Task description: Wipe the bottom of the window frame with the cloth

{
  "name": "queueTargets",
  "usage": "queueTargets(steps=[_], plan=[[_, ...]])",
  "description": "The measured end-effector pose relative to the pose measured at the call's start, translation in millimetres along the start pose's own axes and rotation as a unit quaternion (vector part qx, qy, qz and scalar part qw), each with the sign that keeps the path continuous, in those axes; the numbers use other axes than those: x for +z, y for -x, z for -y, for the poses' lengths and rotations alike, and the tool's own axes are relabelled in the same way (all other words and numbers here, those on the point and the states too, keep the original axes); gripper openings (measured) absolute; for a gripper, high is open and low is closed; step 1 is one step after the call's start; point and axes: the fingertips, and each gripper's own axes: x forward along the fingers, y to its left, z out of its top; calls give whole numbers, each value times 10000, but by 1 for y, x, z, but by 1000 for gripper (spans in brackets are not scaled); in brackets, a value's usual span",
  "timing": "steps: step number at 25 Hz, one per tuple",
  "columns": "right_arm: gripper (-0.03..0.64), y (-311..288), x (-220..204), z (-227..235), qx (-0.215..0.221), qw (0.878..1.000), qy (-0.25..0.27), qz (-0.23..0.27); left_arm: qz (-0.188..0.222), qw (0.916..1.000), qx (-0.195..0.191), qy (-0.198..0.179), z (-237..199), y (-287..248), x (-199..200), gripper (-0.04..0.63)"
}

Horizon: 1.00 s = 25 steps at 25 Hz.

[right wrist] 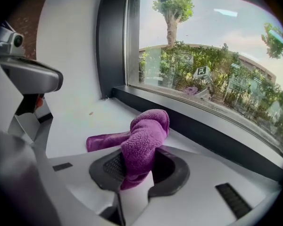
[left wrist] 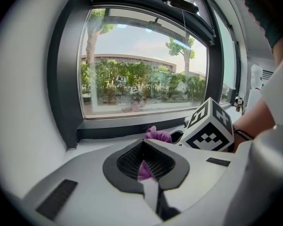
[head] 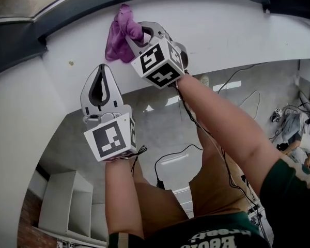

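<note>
Cloth (right wrist: 144, 140) sits clamped in right gripper (head: 137, 35), trailing onto white sill (right wrist: 80, 112).

Cloth (head: 119, 37) partly behind right tool (head: 138, 35)

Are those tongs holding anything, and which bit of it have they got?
Right tongs pinch the purple cloth by a bunched fold, its tail lying on the sill. Left tongs hold nothing.

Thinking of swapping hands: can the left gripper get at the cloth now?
Probably yes: only bare sill separates the left gripper from the purple cloth, though the right gripper holds it and the left fingers are shut.
</note>
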Motion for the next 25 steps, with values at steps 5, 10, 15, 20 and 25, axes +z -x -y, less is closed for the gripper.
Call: queueTargets(steps=[5, 10, 15, 20, 25], plan=[[103, 19, -24, 30, -120, 9998, -181, 11, -46, 9997, -174, -152, 36, -17, -1, 8], [103, 36, -44, 54, -222, 9994, -265, -15, -34, 9992, -321, -252, 67, -29, 5, 8], [103, 54, -63, 87, -399, 9986, -358, -18, -13, 9980, -485, -402, 101, -43, 14, 8], [103, 73, -88, 118, -558, 9976, -410, -69, -6, 9960, -705, -548, 135, -57, 18, 8], [103, 81, -89, 122, -692, 9968, -398, -93, 125, 9941, -885, -620, 138, -56, 23, 8]])
